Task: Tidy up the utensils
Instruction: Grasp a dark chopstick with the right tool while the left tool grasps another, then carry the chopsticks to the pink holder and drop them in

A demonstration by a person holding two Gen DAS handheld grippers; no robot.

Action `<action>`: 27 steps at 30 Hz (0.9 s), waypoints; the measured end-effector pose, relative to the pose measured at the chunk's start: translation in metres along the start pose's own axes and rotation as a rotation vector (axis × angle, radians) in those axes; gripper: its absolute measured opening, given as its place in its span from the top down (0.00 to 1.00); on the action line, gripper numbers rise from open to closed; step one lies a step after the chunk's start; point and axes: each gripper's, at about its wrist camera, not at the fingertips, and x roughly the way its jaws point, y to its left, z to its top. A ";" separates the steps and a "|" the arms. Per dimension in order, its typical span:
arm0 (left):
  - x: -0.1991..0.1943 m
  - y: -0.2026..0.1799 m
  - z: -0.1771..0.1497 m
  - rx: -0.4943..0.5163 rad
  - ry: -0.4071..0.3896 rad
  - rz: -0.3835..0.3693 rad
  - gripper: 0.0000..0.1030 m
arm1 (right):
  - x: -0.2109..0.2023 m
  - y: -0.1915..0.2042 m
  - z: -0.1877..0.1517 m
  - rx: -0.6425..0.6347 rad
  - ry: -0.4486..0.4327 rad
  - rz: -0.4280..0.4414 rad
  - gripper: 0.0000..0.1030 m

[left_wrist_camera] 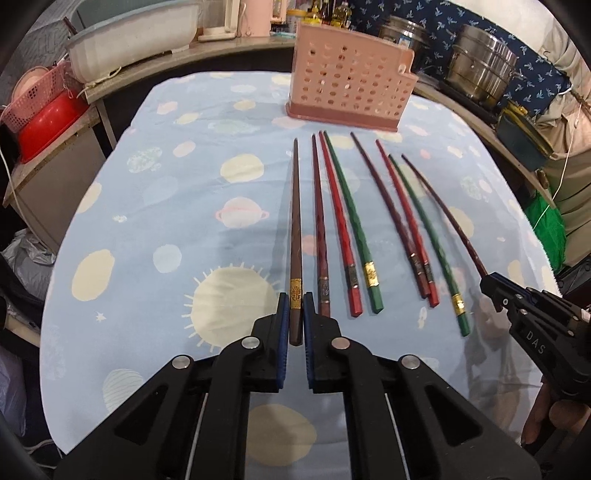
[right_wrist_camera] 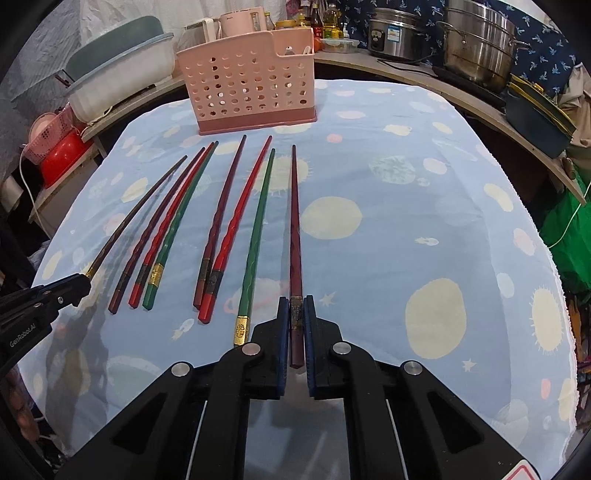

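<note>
Several chopsticks lie side by side on the blue planet-print cloth, tips toward a pink perforated utensil holder at the far edge; the holder also shows in the right wrist view. My left gripper is shut on the thick end of a brown chopstick with a gold band. My right gripper is shut on the thick end of a dark maroon chopstick. Red, green and maroon chopsticks lie between them.
A white tub and a red bowl stand at the left. Steel pots and a rice cooker sit on the counter behind. The table cloth spreads to the right of the chopsticks.
</note>
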 end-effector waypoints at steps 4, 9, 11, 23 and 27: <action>-0.024 0.000 0.009 -0.006 -0.049 -0.010 0.93 | -0.022 -0.003 0.006 0.009 -0.044 0.015 0.93; -0.055 -0.003 0.026 -0.020 -0.116 -0.026 0.93 | -0.055 -0.008 0.020 0.022 -0.121 0.034 0.93; -0.066 -0.004 0.034 -0.021 -0.143 -0.031 0.93 | -0.067 -0.009 0.027 0.027 -0.150 0.040 0.93; -0.109 -0.016 0.098 -0.010 -0.281 -0.024 0.93 | -0.123 -0.015 0.089 0.027 -0.303 0.066 0.93; -0.117 -0.018 0.117 -0.007 -0.315 -0.023 0.93 | -0.131 -0.018 0.107 0.028 -0.338 0.076 0.93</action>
